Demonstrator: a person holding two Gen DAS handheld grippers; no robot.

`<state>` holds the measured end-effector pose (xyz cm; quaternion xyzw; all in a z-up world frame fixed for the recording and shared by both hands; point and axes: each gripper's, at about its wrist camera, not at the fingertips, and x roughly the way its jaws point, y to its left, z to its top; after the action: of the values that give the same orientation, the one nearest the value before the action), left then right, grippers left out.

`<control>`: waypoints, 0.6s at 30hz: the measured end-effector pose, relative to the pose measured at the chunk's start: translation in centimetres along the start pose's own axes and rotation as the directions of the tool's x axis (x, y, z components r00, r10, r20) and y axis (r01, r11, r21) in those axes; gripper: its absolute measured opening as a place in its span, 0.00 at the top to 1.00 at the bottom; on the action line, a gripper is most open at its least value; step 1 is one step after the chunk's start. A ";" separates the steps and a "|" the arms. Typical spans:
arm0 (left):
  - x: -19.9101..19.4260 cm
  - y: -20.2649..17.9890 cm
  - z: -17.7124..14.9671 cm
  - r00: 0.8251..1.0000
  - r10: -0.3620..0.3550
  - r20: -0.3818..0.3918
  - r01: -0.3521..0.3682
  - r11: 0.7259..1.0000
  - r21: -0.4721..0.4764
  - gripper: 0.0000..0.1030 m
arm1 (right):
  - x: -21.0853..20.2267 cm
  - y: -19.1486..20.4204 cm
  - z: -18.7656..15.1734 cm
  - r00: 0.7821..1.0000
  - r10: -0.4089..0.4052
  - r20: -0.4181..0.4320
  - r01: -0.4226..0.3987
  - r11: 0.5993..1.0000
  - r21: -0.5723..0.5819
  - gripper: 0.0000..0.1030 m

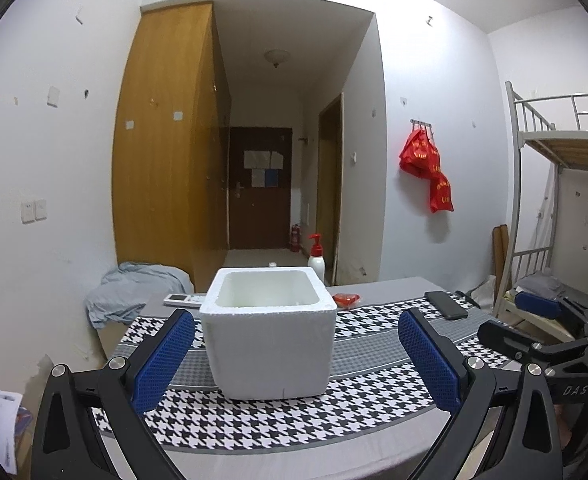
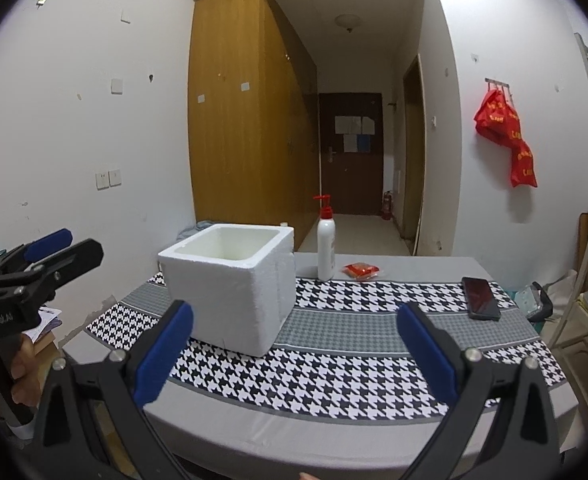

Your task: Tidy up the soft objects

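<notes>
A white foam box [image 1: 267, 332] stands open-topped on the houndstooth tablecloth [image 1: 374, 384], straight ahead of my left gripper [image 1: 296, 320]. That gripper is open, its blue pads [image 1: 165, 356] wider apart than the box and holding nothing. In the right wrist view the foam box [image 2: 229, 288] sits left of centre, and my right gripper [image 2: 296, 312] is open and empty over the cloth. A small red soft packet [image 1: 346, 300] lies behind the box, beside a pump bottle [image 2: 326, 248]. Only the box's upper inner walls show; its floor is hidden.
A black phone [image 2: 480, 292] lies at the table's right side and a white remote [image 1: 183, 299] at the back left. A crumpled blue-grey cloth [image 1: 133, 292] lies off the table's left end. Red bags [image 1: 426, 168] hang on the wall. A bunk bed [image 1: 554, 200] stands right.
</notes>
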<state>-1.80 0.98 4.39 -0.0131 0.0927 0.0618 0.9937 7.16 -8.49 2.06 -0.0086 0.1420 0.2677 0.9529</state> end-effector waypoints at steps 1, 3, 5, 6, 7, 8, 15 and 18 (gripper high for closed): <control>-0.4 -0.3 -0.4 1.000 0.000 0.008 0.000 1.000 0.010 0.01 | -0.3 0.1 -0.2 1.000 0.000 0.006 0.000 1.000 0.003 0.00; -1.1 -0.7 -1.0 0.999 0.013 0.034 -0.013 1.000 0.014 0.01 | -0.8 0.2 -0.6 1.000 0.000 0.013 0.000 1.000 0.000 0.00; -1.8 -1.1 -1.5 0.998 0.016 0.053 -0.017 1.000 0.024 0.01 | -1.2 0.3 -1.0 1.000 0.002 0.025 -0.002 1.000 0.000 0.00; -2.0 -1.2 -1.6 0.998 0.018 0.056 -0.019 0.999 0.028 0.01 | -1.4 0.4 -1.1 1.000 0.003 0.029 -0.003 1.000 -0.002 0.00; -2.3 -1.4 -1.8 0.998 0.021 0.061 -0.022 0.999 0.031 0.01 | -1.7 0.6 -1.3 0.999 0.005 0.034 -0.005 1.000 -0.004 0.00; -2.5 -1.5 -2.0 0.998 0.022 0.067 -0.024 0.999 0.034 0.01 | -1.9 0.7 -1.4 0.999 0.007 0.038 -0.007 1.000 -0.006 0.00; -3.6 -1.9 -3.4 0.995 0.027 0.092 -0.032 0.998 0.052 0.01 | -3.0 1.6 -2.4 0.997 0.016 0.072 -0.015 1.000 -0.015 0.00; -3.8 -1.8 -4.0 0.995 0.029 0.091 -0.034 0.998 0.049 0.01 | -3.2 1.9 -2.9 0.996 0.018 0.082 -0.017 1.000 -0.019 0.00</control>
<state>-5.97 -1.37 1.21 0.0165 0.0493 0.0757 0.9958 2.77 -8.78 0.29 -0.0050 0.1003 0.2774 0.9555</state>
